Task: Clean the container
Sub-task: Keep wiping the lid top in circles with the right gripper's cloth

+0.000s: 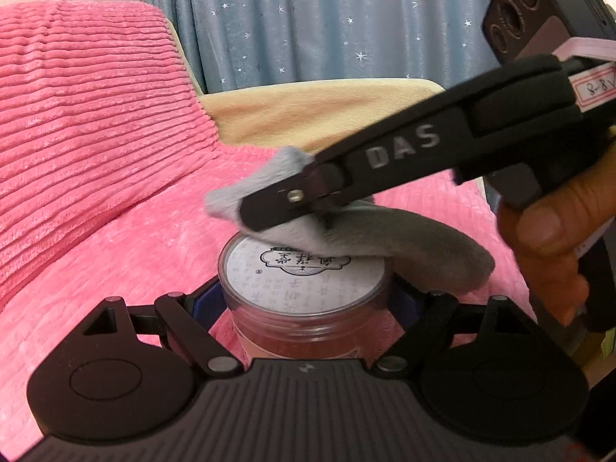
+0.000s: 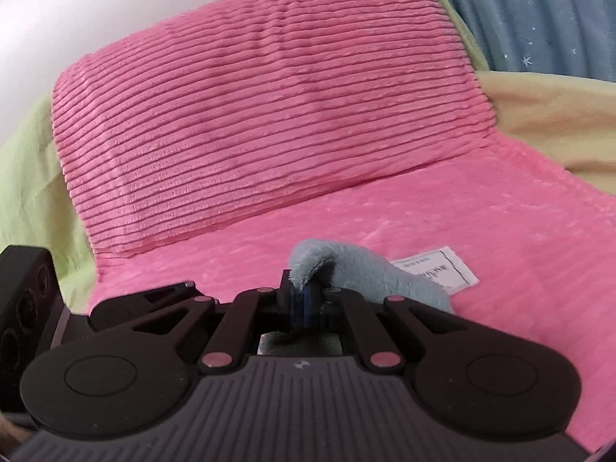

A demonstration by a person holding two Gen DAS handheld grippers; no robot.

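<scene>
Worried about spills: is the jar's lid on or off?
On. The printed lid caps the upright jar; grey cloth rests across it.

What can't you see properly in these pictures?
- Left wrist view: the container bottom, hidden behind the left gripper.
- Same view: part of its lid, covered by the grey cloth; its print is too small to read.
- Right wrist view: the paper slip, partly under the cloth.

Pink ribbed blanket, pillow, paper slip
</scene>
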